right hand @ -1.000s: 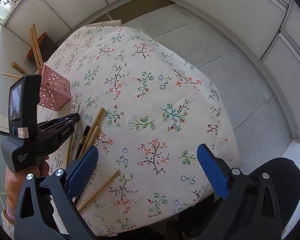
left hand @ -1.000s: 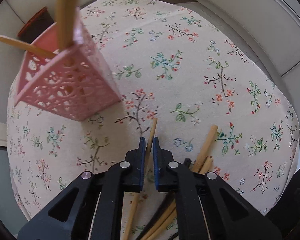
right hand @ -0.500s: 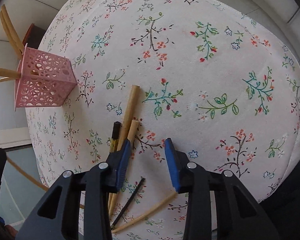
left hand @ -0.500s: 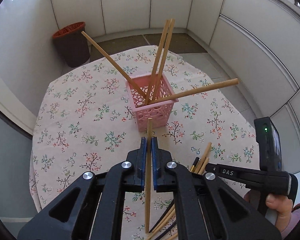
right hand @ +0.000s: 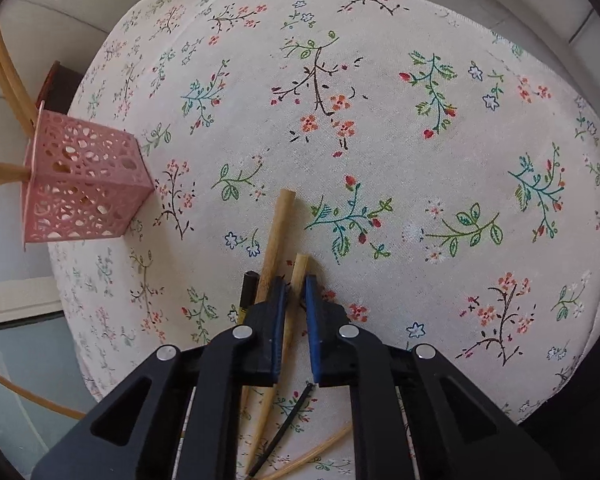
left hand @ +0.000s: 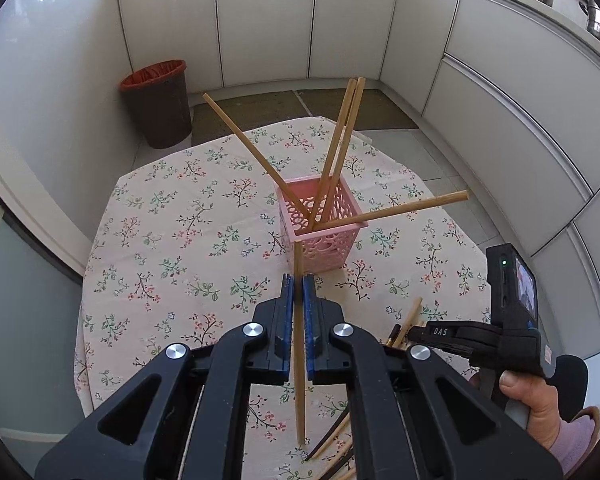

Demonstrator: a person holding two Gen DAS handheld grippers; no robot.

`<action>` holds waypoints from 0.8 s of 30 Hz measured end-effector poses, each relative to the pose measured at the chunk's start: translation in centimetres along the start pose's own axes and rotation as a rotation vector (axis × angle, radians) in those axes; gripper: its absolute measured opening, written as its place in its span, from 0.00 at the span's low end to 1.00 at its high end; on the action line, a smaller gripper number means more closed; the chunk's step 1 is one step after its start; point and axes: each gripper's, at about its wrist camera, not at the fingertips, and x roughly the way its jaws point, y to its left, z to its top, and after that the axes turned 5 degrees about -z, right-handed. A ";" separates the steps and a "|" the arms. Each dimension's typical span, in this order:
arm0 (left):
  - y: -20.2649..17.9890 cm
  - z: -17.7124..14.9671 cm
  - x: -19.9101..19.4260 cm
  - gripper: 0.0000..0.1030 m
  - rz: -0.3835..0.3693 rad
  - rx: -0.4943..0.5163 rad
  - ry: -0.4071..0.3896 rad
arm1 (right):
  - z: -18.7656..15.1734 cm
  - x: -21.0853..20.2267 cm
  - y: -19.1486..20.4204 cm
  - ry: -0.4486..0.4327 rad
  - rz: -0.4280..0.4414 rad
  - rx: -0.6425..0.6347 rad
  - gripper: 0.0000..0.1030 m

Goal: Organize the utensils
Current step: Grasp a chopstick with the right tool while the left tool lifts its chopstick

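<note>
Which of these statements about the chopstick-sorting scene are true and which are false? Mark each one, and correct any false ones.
1. The left gripper is shut on a wooden chopstick. True.
2. The pink lattice basket holds no chopsticks. False: four wooden chopsticks stand in it, leaning outward.
3. The right gripper straddles a chopstick on the floral tablecloth. True; its jaws are not fully closed.
4. The basket lies tipped on its side. False: it stands upright on the tablecloth.
5. A dark bin with a red liner stands on the floor beyond the table. True.
</note>
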 end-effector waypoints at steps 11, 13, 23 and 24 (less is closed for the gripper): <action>-0.8 0.2 -3.2 0.04 -0.009 0.006 -0.083 | -2.5 -8.7 -0.5 -0.167 0.172 -0.114 0.08; -0.9 0.1 -3.7 0.04 -0.008 0.007 -0.095 | -3.2 -10.4 -0.3 -0.202 0.191 -0.150 0.08; -0.8 0.2 -5.8 0.04 -0.009 0.002 -0.149 | -6.4 -19.3 1.6 -0.350 0.294 -0.308 0.08; -0.8 0.2 -6.1 0.04 -0.009 0.000 -0.156 | -6.7 -20.2 1.8 -0.369 0.301 -0.322 0.08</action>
